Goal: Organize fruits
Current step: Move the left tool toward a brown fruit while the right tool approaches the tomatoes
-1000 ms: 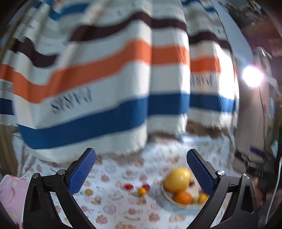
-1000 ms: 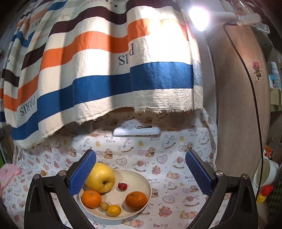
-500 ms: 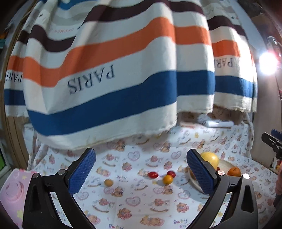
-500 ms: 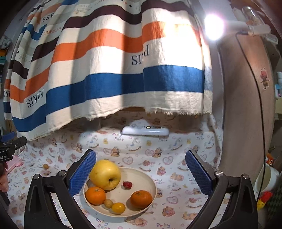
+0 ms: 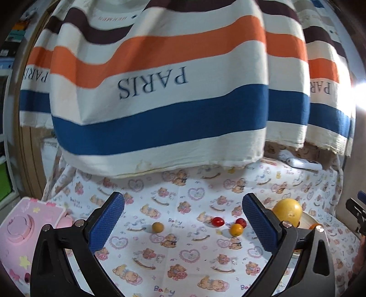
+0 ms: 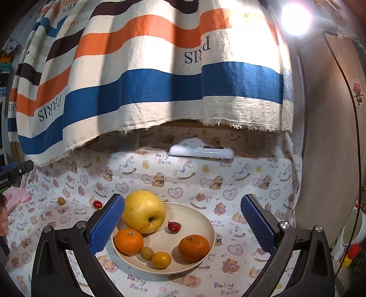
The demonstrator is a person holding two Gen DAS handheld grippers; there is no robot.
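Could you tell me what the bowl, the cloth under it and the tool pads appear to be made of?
Bowl: looks like matte cream plastic or melamine, with a thin even rim and no glaze shine; ceramic is possible.
Cloth: thin printed cotton-like fabric, wrinkled and following the surface beneath.
Pads: blue rubbery material with a fine knurled texture, set on black, seemingly rigid plastic fingers.

A striped cloth [image 6: 160, 75] lettered PARIS hangs over the back of the table, which is covered by a bear-print sheet [image 5: 183, 255]. A white device [image 6: 201, 152] lies near the back edge, just under the cloth's hem. A pink toy [image 5: 22, 237] sits at the left edge, and a lamp [image 6: 296, 19] glares above the right side.
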